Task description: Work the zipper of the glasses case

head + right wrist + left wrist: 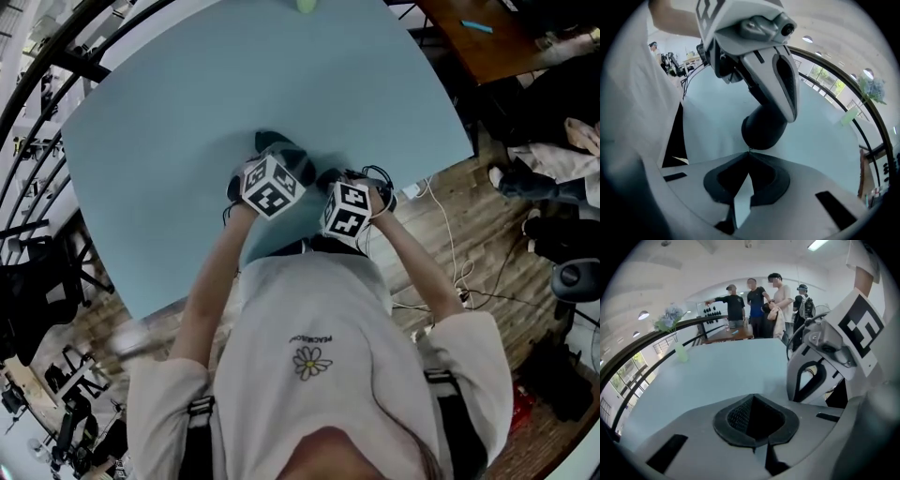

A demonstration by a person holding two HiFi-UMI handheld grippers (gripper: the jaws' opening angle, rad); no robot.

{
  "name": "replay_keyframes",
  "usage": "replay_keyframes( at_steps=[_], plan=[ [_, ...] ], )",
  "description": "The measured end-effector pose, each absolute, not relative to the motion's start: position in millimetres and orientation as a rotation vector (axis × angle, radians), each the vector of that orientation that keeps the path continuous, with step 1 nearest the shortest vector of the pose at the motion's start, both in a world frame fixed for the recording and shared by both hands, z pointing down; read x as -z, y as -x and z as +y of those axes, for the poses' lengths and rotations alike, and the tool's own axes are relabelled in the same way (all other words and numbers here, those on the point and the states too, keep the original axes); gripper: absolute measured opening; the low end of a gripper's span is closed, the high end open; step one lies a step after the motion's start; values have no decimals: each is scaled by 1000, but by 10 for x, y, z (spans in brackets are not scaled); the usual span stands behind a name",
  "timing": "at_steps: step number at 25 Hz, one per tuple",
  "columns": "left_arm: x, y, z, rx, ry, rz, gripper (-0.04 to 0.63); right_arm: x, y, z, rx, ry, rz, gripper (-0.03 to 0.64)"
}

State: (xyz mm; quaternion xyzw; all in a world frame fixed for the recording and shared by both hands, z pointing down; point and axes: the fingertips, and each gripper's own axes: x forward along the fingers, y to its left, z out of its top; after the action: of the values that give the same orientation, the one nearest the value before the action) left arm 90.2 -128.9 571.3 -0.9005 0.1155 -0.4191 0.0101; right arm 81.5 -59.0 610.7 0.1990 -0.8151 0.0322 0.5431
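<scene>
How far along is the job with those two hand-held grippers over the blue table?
Done: nothing that shows. In hand: the left gripper and right gripper both have fingers shut, nothing visible between them, tips close together over the blue table. Left: seemingly all the zipper work; no glasses case can be made out in any view.

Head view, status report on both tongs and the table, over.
Left tongs shut, empty. Right tongs shut, empty, tips beside left's. Glasses case not made out on blue table. Only a green vase, far edge.

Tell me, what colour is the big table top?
Pale blue: the table top is plain, best seen in the head view.
</scene>
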Motion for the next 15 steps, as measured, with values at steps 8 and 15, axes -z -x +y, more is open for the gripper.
replay_keyframes(
  at_steps=[8, 15],
  plan=[
    [-5730, -920, -1276, 1280, 2811, 332, 15, -6026, -393, -536, -319, -683, -2061, 8],
    [-5694, -726, -1267, 1370, 2550, 372, 15, -6128, -726, -565, -151, -667, -1918, 8]
  ],
)
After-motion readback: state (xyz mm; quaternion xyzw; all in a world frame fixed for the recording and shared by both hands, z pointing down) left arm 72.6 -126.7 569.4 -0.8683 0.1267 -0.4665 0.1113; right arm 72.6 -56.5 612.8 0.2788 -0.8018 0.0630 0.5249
